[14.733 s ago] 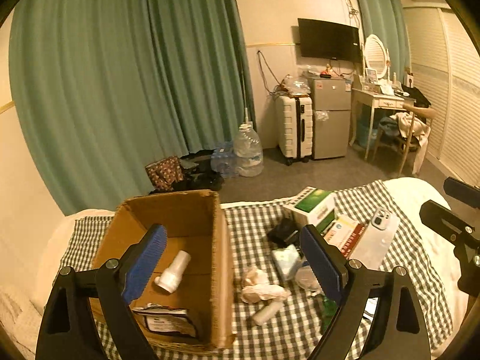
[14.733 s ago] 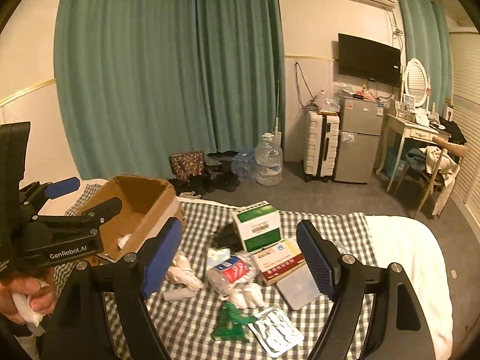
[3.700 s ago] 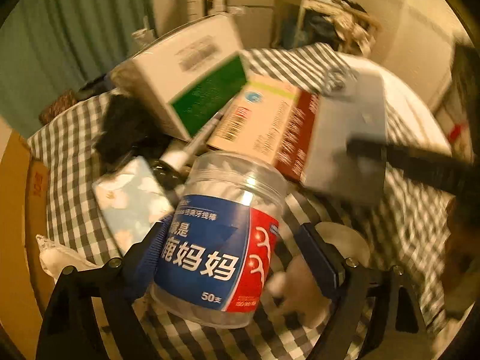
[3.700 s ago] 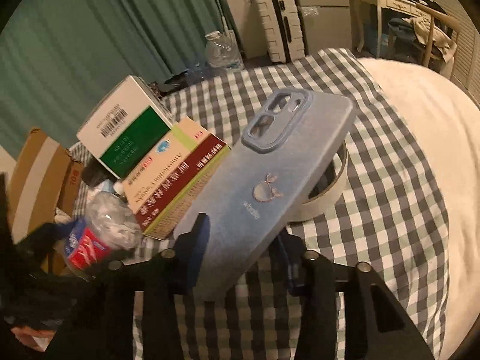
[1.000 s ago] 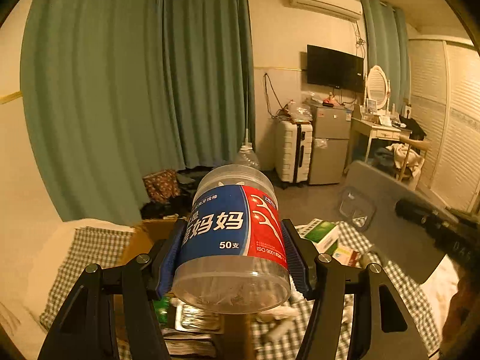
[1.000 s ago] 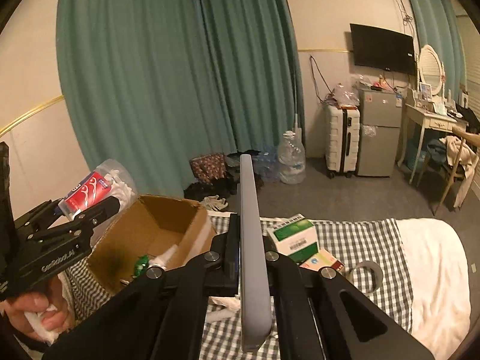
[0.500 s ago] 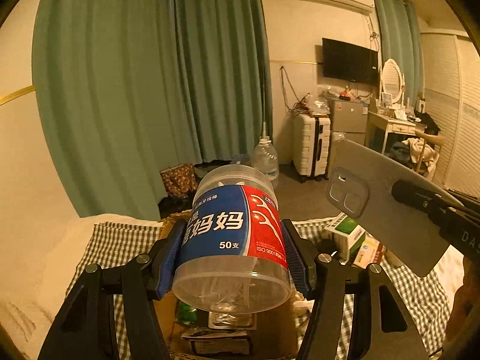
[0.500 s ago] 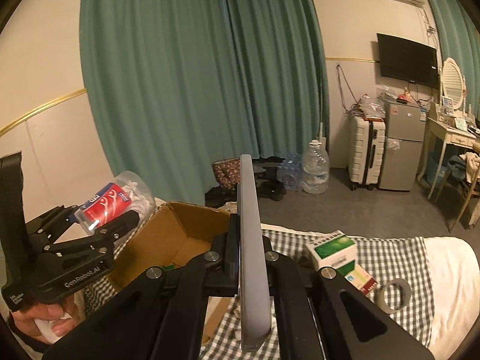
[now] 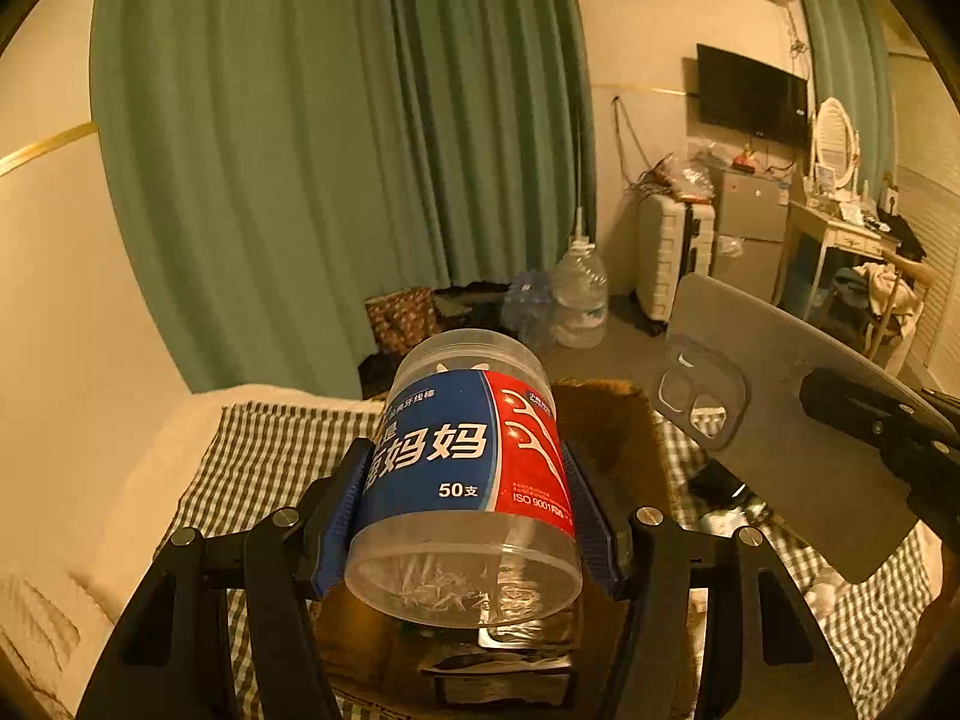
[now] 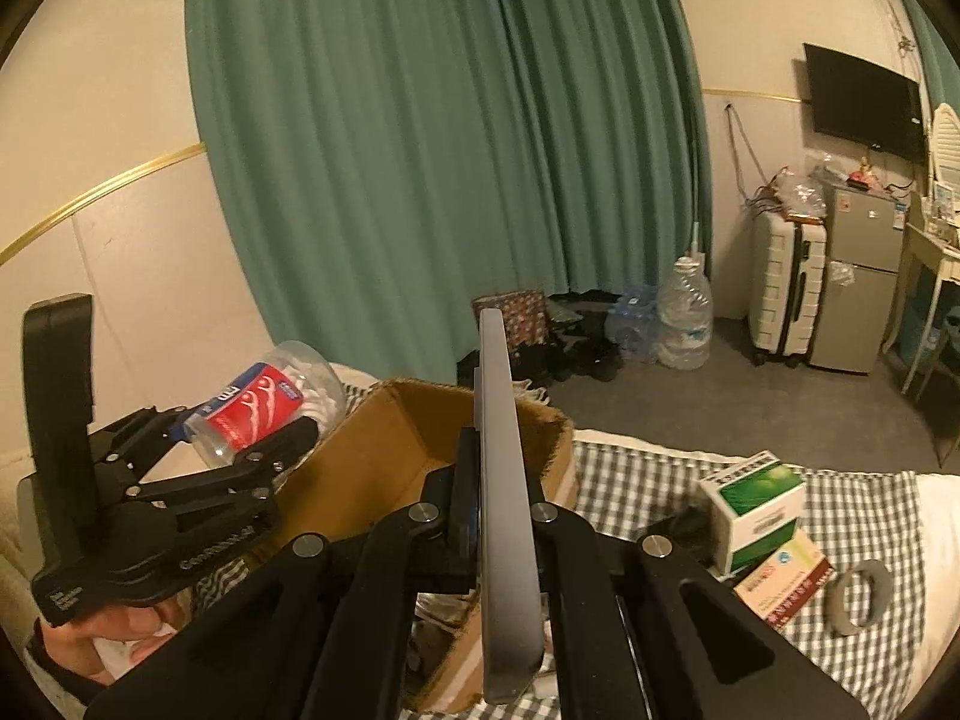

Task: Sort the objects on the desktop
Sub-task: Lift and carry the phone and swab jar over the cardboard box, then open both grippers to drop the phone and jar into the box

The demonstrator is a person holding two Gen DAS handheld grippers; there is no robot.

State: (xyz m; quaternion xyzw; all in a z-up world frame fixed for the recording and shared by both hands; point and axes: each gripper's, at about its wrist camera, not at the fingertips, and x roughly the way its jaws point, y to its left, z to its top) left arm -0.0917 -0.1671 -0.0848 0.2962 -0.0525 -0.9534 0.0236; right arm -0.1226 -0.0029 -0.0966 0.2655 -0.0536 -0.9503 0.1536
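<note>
**Both claws loaded above the cardboard box**

Green curtains (image 9: pixel 336 138) fill the wall behind a bed under a checked cloth (image 9: pixel 270 450). From the left wrist view, the left claw (image 9: pixel 465 510) is clamped on a clear floss-pick jar (image 9: pixel 465 468) with a blue and red label, its blue pads (image 9: pixel 345 516) pressing both sides. The jar lies tilted, base toward the camera, held in the air over the open cardboard box (image 9: pixel 606 426), where a dark packet (image 9: pixel 498 672) lies inside. At the right edge the right claw (image 9: pixel 882 432) carries a grey phone case (image 9: pixel 780 426), camera cut-outs facing this way, also near the box.

From the right wrist view, the right claw (image 10: pixel 498 516) is closed tight on the phone case (image 10: pixel 501 510), seen edge-on and upright, its far end above the cardboard box (image 10: pixel 390 462). To the left, a hand (image 10: pixel 108 636) holds the left claw (image 10: pixel 252 420) with the jar (image 10: pixel 264 402) just beside the box's near wall. On the checked cloth (image 10: pixel 636 480) to the right sit a green and white carton (image 10: pixel 756 504), a red and cream box (image 10: pixel 786 582) and a tape roll (image 10: pixel 858 594)
</note>
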